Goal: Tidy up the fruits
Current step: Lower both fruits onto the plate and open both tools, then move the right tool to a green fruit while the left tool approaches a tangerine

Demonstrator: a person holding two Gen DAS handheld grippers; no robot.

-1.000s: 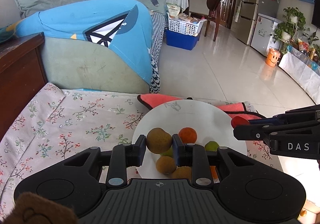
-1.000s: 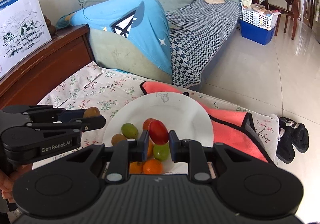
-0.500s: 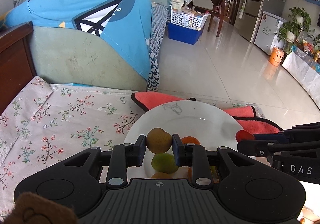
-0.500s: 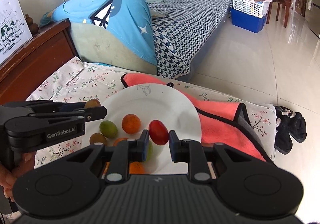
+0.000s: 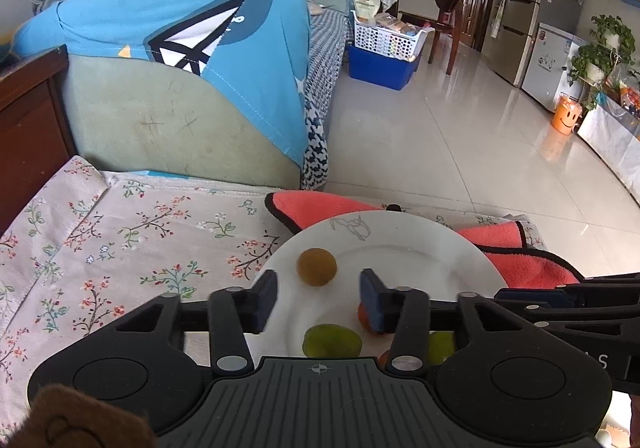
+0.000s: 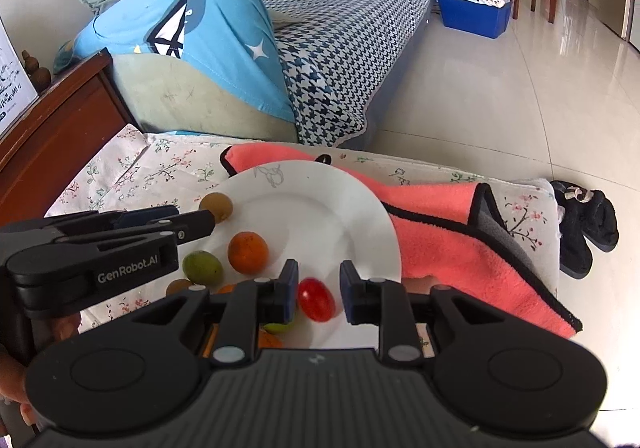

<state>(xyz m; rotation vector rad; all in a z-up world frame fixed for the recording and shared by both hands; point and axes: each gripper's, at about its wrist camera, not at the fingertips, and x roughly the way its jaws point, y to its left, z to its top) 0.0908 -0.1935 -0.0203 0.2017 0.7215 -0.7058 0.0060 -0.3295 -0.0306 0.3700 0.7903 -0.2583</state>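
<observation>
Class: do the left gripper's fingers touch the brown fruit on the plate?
Apart. The left wrist view shows white plate on both sides of the brown fruit, between it and the opening fingers.

Red fruit (image 6: 316, 299) lies free between opening fingers (image 6: 289, 290) on plate (image 6: 320, 204).

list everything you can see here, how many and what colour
plate: one, white, on floral cloth
brown fruit: one, plate's left edge
orange fruit: one, on plate
green fruit: one, beside orange fruit
cherry tomato: one, red, on plate
towel: one, coral, black-edged, partly under plate
floral cloth: one, pale
slippers: pair, black, on floor
left gripper: black, jaws opening, brown fruit loose between
right gripper: black, jaws opening, cherry tomato loose between
</observation>
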